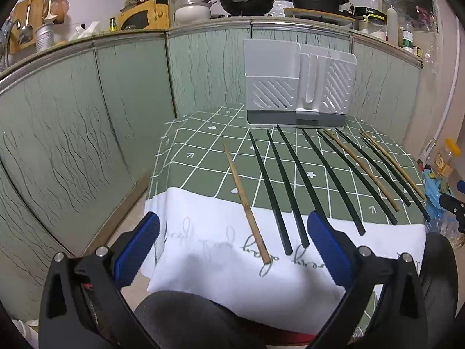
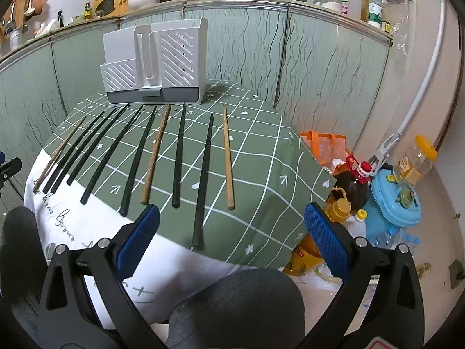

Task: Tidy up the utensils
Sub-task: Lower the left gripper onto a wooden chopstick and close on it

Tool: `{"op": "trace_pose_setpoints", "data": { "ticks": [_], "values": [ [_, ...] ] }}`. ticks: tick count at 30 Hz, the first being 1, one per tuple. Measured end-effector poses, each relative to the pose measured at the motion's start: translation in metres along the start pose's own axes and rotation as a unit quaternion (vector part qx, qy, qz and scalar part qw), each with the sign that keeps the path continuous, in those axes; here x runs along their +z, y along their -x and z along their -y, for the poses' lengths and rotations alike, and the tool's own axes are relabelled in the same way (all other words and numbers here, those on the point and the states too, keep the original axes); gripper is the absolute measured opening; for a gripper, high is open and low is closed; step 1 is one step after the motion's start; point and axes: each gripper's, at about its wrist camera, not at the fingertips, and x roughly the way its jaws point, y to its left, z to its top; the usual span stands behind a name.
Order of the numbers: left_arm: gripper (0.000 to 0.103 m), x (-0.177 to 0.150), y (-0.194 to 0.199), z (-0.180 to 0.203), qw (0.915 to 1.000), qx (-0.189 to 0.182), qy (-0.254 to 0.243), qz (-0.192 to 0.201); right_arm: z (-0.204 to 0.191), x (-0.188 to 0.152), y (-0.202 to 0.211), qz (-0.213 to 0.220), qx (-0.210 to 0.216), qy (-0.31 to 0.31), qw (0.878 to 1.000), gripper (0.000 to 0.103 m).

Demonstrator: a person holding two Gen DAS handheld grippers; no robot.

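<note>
Green checked cloth [image 1: 203, 151] carries your chopsticks [image 1: 287, 186] in a row, holder [image 1: 299, 84] at the far edge. Both grippers, left [image 1: 232, 250] and right [image 2: 231, 241], hang spread and empty at the near edge. Nothing's sorted yet; next, close on one stick's near end.

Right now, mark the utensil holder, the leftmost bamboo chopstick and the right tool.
utensil holder [image 1: 273, 96]: left wrist view, slotted front wall.
leftmost bamboo chopstick [image 1: 245, 202]: left wrist view, mid-shaft.
right tool [image 2: 232, 240]: right wrist view, midway between its blue fingertips.
</note>
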Motion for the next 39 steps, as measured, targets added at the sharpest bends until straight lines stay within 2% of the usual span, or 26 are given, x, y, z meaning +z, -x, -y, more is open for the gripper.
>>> {"op": "trace_pose_setpoints", "data": {
  "ticks": [10,15,21,26,32,37,39],
  "values": [
    [0.098,0.014,-0.032,-0.004,0.9995,0.022,-0.006,-0.023,0.008,0.015,-0.031,-0.023,0.024,0.010,0.999,0.095],
    [0.086,0.018,-0.050,-0.001,0.9989,0.028,-0.013,-0.034,0.010,0.022,-0.043,-0.028,0.025,0.021,0.999,0.095],
    [0.070,0.016,-0.073,0.000,0.9979,0.016,-0.005,-0.063,0.016,0.027,-0.055,-0.030,0.030,0.024,0.999,0.095],
    [0.044,0.012,-0.088,0.004,0.9962,0.013,0.001,-0.086,0.021,0.030,-0.060,-0.023,0.044,0.020,0.999,0.095],
    [0.034,0.007,-0.085,0.005,0.9964,0.023,-0.003,-0.082,0.025,0.029,-0.067,-0.022,0.052,0.024,0.998,0.095],
    [0.032,0.005,-0.080,0.004,0.9964,0.024,0.003,-0.081,0.025,0.025,-0.074,-0.030,0.054,0.031,0.998,0.083],
    [0.032,0.003,-0.077,0.006,0.9965,0.027,-0.001,-0.079,0.026,0.023,-0.076,-0.034,0.056,0.030,0.997,0.070]
  ]
}}
